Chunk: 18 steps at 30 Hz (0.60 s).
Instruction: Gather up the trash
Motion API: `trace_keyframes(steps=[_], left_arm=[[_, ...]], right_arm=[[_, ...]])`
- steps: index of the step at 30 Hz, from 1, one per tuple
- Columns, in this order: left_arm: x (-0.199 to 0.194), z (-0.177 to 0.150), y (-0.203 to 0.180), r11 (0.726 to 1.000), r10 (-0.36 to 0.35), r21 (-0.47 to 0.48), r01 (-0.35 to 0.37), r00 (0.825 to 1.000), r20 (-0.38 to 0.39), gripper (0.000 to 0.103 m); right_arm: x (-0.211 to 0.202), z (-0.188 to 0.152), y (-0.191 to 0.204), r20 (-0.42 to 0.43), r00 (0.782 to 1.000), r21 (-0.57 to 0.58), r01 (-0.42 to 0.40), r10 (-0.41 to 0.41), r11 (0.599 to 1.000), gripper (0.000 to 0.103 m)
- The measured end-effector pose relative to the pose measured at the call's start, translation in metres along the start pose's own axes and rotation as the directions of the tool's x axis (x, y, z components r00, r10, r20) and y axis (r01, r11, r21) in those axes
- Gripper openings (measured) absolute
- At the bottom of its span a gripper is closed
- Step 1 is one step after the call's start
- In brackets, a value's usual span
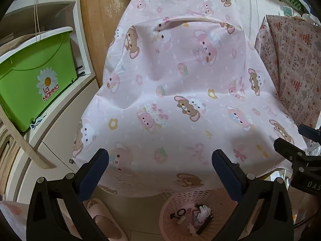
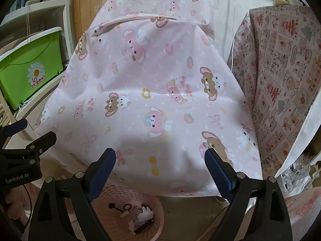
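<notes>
1. Both our left claw and right claw are hanging wide open, empty, above the table's pink bear-print cloth.
2. We are finding trash already lying in the pink perforated plastic basket below the table edge, apparently collected.

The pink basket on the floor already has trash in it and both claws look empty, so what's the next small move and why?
Probably pull both hands back and look around for more trash. The left claw and right claw are open and hold nothing, the cartoon-print cloth shows no litter, and the pink basket already holds scraps.
</notes>
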<state>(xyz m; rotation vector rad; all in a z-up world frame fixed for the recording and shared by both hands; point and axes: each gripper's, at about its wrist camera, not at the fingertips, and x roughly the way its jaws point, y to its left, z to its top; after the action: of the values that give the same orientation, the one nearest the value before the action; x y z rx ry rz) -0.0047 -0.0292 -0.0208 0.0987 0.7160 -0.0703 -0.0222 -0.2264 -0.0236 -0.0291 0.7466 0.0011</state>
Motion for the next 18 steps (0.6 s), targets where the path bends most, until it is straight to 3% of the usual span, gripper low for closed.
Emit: trace_keyframes(steps=[18], left_arm=[[-0.0014, -0.0013, -0.0001, 1.0, 0.002, 0.002, -0.002, 1.0, 0.01, 0.102]], right_arm=[[-0.0002, -0.0008, 0.0004, -0.004, 1.0, 0.009, -0.001, 0.001, 1.0, 0.091]])
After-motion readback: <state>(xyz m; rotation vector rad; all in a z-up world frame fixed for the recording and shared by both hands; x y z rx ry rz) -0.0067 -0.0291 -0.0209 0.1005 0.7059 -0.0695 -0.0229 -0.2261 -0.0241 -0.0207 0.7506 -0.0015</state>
